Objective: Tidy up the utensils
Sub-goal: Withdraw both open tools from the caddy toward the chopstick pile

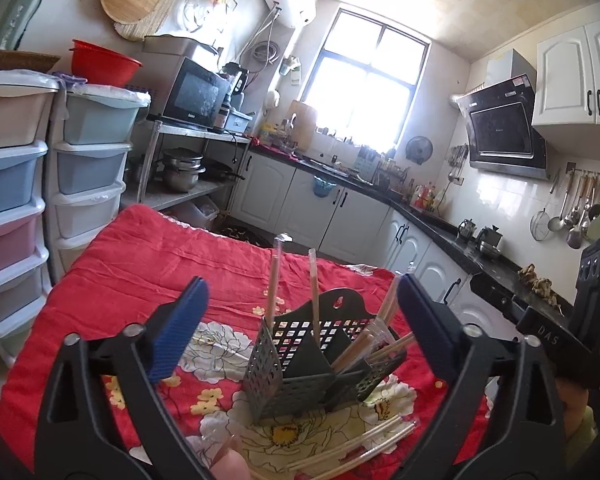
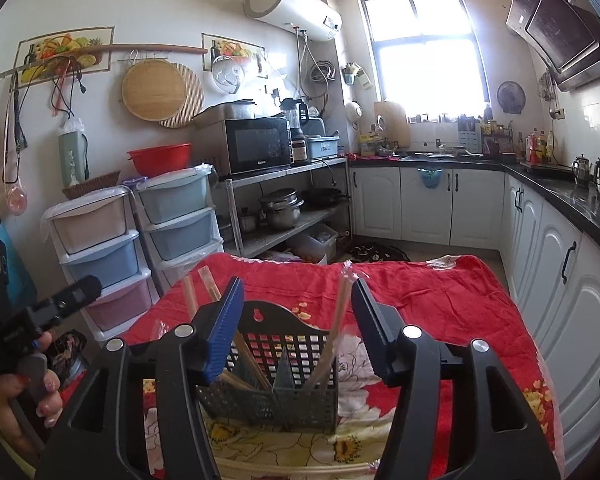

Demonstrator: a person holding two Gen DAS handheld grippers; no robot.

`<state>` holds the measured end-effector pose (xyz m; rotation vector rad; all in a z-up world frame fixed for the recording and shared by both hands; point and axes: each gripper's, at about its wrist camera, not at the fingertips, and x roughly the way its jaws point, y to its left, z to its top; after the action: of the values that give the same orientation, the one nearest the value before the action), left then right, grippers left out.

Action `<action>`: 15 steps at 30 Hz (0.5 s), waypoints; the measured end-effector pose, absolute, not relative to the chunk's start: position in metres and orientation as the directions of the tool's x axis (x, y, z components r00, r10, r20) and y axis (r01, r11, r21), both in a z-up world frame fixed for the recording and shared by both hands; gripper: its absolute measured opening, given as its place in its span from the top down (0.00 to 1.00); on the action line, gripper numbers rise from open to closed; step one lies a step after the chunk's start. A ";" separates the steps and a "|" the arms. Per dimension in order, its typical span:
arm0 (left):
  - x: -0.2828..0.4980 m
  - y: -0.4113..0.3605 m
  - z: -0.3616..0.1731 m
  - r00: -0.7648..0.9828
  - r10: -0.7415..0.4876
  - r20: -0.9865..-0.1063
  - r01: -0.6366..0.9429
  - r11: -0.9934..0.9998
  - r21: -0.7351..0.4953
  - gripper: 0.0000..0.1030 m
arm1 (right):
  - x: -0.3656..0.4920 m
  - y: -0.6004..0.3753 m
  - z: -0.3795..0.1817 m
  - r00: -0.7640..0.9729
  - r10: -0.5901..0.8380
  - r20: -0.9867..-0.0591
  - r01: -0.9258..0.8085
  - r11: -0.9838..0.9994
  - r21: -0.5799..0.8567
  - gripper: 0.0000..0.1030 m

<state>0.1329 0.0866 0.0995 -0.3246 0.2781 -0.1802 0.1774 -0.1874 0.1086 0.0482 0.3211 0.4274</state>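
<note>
Chopsticks in clear wrappers standing tilted in a dark perforated caddy, set on the red floral cloth covering the table, toward its near edge. Several more wrapped pairs lying loose on the cloth just in front of the caddy, at the near edge (not yet sorted, by the look of it). Seen from the right wrist: same caddy, two sticks leaning out past its left side, one tall pair leaning up through the right compartment.

Left gripper: jaws spread very wide, caddy framed between them, nothing held, pads clear of both walls. Right gripper: jaws partly open, nothing gripped; tall pair rising in the gap, close to the right pad, contact not confirmed.

Judged step: between placements, loose pairs at the near edge next.

Risks:
- Caddy light and unanchored on soft, wrinkled cloth; a nudge from either jaw could tip or slide it.
- Leaning sticks projecting above the rim; a pad brushing one could lever it out or topple the caddy.
- Slippery wrappers; a pinch on film alone could let a pair slide free.
- Loose pairs near the table edge; a sweep could roll them off.
</note>
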 end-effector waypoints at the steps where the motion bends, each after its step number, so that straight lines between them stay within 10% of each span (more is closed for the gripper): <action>1: 0.131 0.086 0.100 0.947 -0.215 -0.237 0.129 0.934 -0.334 0.11 | 0.178 -0.186 0.110 0.861 0.414 -0.296 -0.399 0.910 0.113 0.46; 15: 0.115 0.080 0.087 0.941 -0.223 -0.255 0.126 0.930 -0.346 0.11 | 0.149 -0.195 0.095 0.854 0.421 -0.306 -0.411 0.906 0.102 0.40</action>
<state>0.1152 0.0797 0.0874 -0.3325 0.2960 -0.1812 0.1488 -0.1948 0.0952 0.0332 0.3296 0.4378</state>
